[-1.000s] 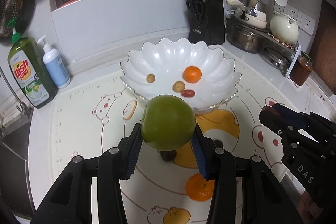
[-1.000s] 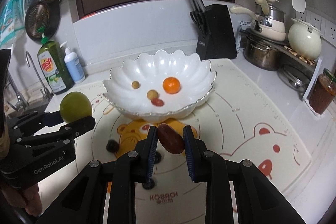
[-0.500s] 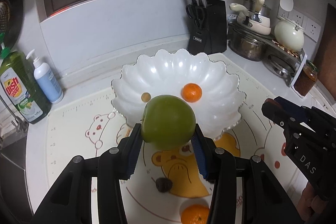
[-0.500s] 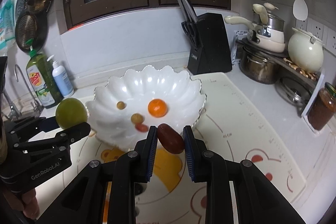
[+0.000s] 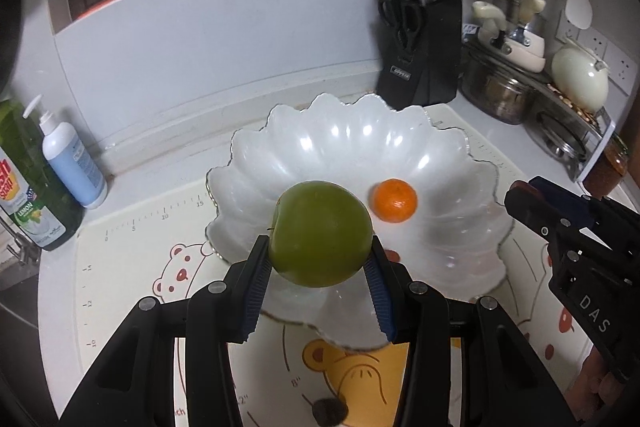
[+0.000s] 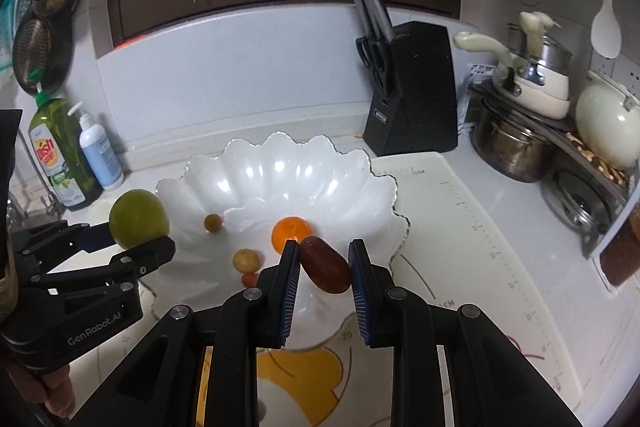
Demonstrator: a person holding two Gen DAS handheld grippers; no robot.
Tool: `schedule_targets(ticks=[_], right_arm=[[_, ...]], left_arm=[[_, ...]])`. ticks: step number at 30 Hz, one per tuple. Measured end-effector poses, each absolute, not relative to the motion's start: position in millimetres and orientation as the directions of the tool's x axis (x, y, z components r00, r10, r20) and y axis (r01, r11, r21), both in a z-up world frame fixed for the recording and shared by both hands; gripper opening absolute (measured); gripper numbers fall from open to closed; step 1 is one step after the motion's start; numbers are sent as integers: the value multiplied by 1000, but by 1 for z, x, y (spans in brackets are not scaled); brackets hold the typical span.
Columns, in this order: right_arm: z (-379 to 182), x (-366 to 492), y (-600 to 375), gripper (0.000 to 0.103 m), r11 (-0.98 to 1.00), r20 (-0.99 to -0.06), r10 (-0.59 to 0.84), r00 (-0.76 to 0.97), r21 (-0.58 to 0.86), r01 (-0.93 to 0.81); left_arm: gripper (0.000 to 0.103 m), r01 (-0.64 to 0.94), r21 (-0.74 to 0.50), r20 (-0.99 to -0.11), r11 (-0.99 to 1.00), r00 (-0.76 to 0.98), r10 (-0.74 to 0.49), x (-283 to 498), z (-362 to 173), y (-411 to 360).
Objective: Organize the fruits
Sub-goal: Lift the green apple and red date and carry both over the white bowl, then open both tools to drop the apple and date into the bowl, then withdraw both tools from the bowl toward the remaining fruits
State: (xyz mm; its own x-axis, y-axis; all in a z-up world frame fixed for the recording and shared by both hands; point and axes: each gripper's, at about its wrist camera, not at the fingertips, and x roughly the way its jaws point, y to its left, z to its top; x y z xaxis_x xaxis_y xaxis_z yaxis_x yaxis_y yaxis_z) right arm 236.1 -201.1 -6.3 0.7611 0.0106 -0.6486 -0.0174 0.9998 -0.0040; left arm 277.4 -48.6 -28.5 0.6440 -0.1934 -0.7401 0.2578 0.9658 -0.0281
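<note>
My left gripper [image 5: 318,263] is shut on a green apple [image 5: 320,233] and holds it above the near part of the white scalloped bowl [image 5: 460,163]. My right gripper [image 6: 324,267] is shut on a dark red oblong fruit [image 6: 325,264] over the bowl's [image 6: 340,171] near right side. In the bowl lie an orange tangerine [image 6: 290,229], two small yellowish fruits [image 6: 213,223] [image 6: 247,260] and a small red one [image 6: 249,279]. The apple also shows in the right wrist view [image 6: 138,219], and the tangerine in the left wrist view [image 5: 395,199].
A black knife block [image 6: 412,91] stands behind the bowl. Pots and a kettle [image 6: 520,131] crowd the right. A dish soap bottle [image 6: 60,155] and a pump bottle [image 6: 100,155] stand at the left. A small dark fruit [image 5: 326,407] lies on the bear-print mat [image 5: 132,247].
Both grippers have moved forward toward the bowl with their fruits and are now over its near part. Their grips are unchanged.
</note>
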Motion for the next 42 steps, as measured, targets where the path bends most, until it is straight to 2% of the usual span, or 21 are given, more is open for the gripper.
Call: schedule_targets(ticks=[13,17,19,21,24,26,33,42], right_arm=[[-34,267,-207,27,1000,-707,20,707,-2,-30],[-35,267,-206,28,999,-707,22,707,-4,-36],[-36,267,-207,29,999,-709,19,705,-6,-32],[-35,267,-208,36,1000,-708,18,706,-4,-29],[-30,261,-208,71,1000,-685,-11,729,-21,-5],[-25,256,-208,78,999,-666,-29,746,-35,7],[-12,238,-209,81,997,-639,-69,766,-71,31],[-5,209,-211,81,997,-624,-70,778,-62,40]], left_arm=[[47,253,-35,-775,967,604,-186,296,-48,-52],[64,252,-10,-764,968,622,-171,292,-47,-53],[66,247,5,-756,969,635,-158,290,-43,-53],[67,243,10,-755,970,638,-152,290,-41,-51],[73,234,25,-749,972,648,-137,286,-38,-50],[77,229,30,-746,973,653,-131,283,-37,-49],[91,204,39,-729,978,676,-112,264,-28,-46],[94,187,36,-707,982,699,-107,233,-17,-44]])
